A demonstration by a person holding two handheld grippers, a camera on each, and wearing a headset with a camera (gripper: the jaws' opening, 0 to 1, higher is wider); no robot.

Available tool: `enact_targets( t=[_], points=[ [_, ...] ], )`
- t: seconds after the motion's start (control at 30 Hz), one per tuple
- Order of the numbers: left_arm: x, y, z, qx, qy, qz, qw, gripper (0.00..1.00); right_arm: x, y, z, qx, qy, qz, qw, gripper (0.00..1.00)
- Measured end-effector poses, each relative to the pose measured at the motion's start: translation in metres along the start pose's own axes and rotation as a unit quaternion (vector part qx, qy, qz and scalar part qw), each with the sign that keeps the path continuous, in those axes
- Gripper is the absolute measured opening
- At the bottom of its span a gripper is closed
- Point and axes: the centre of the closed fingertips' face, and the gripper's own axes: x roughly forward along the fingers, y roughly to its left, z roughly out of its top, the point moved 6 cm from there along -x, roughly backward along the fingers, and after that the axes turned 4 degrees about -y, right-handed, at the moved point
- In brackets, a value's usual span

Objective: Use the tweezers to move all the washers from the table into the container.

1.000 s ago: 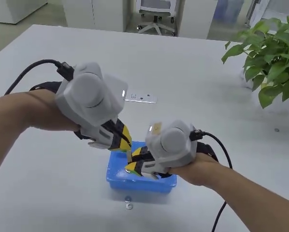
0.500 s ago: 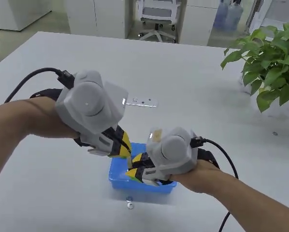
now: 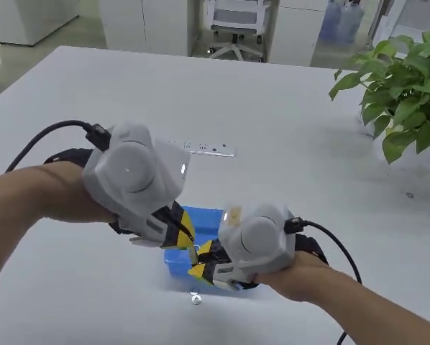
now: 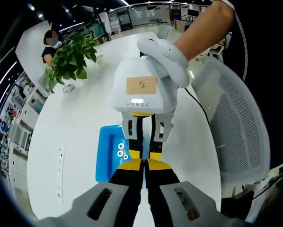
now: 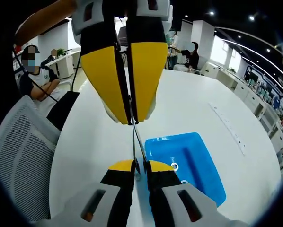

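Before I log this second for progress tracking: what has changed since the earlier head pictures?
The left gripper and right gripper both slid toward the container's near edge, closer to the washers lying on the table. Both stay shut on the tweezers; container and those washers stayed put.

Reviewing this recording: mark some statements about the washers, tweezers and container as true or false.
1. The blue container holds washers. True.
2. No washer is left on the table. False: loose washers lie on it just outside the container.
3. The tweezers run between the jaws of the left hand-held gripper and the right hand-held gripper. True.
4. The container is red. False: it is blue.
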Motion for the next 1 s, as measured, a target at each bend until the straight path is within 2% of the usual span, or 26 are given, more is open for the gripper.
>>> enact_targets(
  t=[0.37, 1.0],
  points=[
    [0.014, -0.01, -0.009, -0.01, 0.003, -0.017, 0.9998, 0.05, 0.009, 0.013, -0.014, 0.003, 0.004, 0.014, 0.9999, 0.12],
    [0.032, -0.016, -0.019, -0.023, 0.007, -0.041, 0.9989, 0.05, 0.019, 0.021, -0.033, 0.029, 0.006, 0.025, 0.9993, 0.12]
  ],
)
